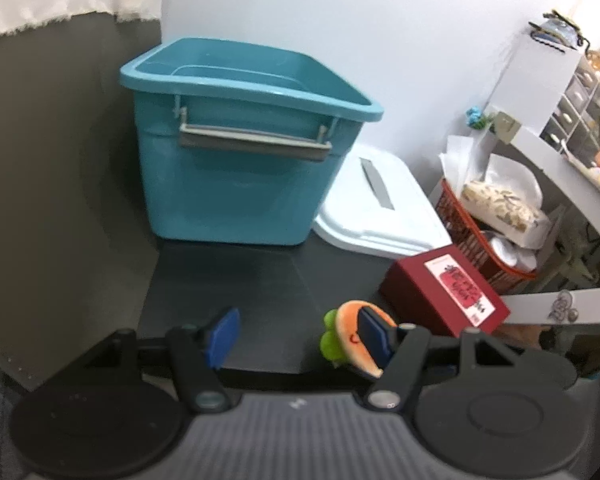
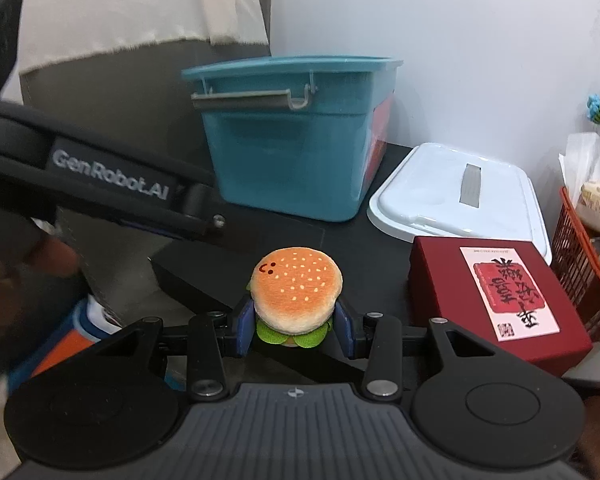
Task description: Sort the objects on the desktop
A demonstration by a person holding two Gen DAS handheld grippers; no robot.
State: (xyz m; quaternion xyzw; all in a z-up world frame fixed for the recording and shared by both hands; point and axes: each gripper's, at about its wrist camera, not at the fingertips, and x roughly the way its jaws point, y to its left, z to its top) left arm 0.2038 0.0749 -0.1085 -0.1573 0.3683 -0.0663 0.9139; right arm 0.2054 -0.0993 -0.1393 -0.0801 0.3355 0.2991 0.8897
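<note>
A plush burger (image 2: pixel 296 292) with a sesame bun and green lettuce sits between the blue pads of my right gripper (image 2: pixel 294 328), which is shut on its sides. In the left wrist view the same plush burger (image 1: pixel 346 334) shows edge-on, just beyond my left gripper's right fingertip (image 1: pixel 374 336). My left gripper (image 1: pixel 298 336) stands open and wide with nothing between its pads, over the dark desk (image 1: pixel 240 280). Its black body (image 2: pixel 100 184) crosses the left of the right wrist view. A teal bin (image 1: pixel 240 140) (image 2: pixel 292 140) with a grey handle stands open at the back.
A white lid (image 1: pixel 380 208) (image 2: pixel 460 196) lies flat right of the bin. A dark red box (image 1: pixel 448 292) (image 2: pixel 496 300) with a white label sits right of the burger. A red mesh basket (image 1: pixel 472 240) (image 2: pixel 580 272) and a shelf (image 1: pixel 572 168) crowd the right side.
</note>
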